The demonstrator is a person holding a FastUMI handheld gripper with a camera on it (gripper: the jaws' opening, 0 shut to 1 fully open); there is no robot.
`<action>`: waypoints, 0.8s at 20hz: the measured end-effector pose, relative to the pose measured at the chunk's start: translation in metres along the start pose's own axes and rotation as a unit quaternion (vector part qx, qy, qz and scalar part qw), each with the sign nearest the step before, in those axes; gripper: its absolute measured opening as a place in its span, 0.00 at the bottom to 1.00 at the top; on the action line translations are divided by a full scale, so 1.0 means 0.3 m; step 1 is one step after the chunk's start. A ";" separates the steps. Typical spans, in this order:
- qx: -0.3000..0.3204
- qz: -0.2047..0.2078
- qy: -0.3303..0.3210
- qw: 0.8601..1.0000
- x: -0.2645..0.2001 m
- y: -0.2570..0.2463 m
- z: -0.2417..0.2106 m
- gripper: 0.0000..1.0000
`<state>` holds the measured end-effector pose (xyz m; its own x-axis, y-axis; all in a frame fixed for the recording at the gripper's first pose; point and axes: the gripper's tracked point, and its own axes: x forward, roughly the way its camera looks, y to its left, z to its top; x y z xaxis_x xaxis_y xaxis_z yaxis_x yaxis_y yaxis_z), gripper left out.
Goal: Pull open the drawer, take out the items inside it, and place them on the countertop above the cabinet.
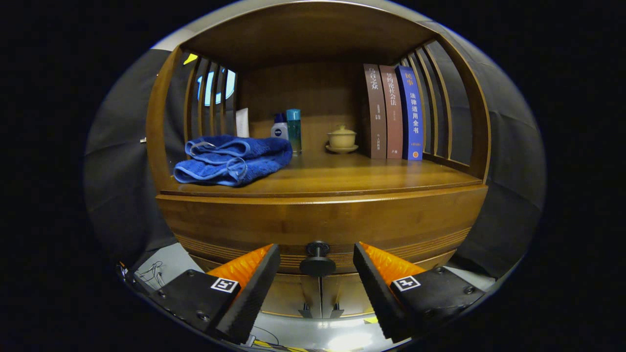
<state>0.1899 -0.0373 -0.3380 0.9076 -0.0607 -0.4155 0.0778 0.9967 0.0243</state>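
Note:
A wooden cabinet stands in front of me, its drawer front (323, 222) closed beneath the countertop (352, 178). A dark round knob (318, 260) juts from the drawer's lower middle. My gripper (317, 264) is open, its fingers on either side of the knob with a gap on each side, touching nothing. What lies inside the drawer is hidden.
On the countertop lie a folded blue towel (232, 159) at the left, small bottles (288, 128) and a white tube (242, 122) at the back, a lidded cup on a saucer (342, 138), and three upright books (393, 112) at the right. Slatted side rails (205, 98) and a top board enclose the shelf.

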 end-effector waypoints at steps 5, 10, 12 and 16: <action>0.000 -0.001 0.020 1.000 0.060 0.006 -0.049 0.72; -0.039 -0.011 0.029 0.999 0.060 -0.001 -0.065 0.47; -0.036 -0.016 0.026 0.999 0.065 -0.004 -0.059 0.38; -0.023 -0.012 0.031 0.999 0.063 -0.002 -0.063 0.38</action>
<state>0.1993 -0.0380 -0.3631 0.8787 -0.0817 -0.4703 0.0779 0.9966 -0.0276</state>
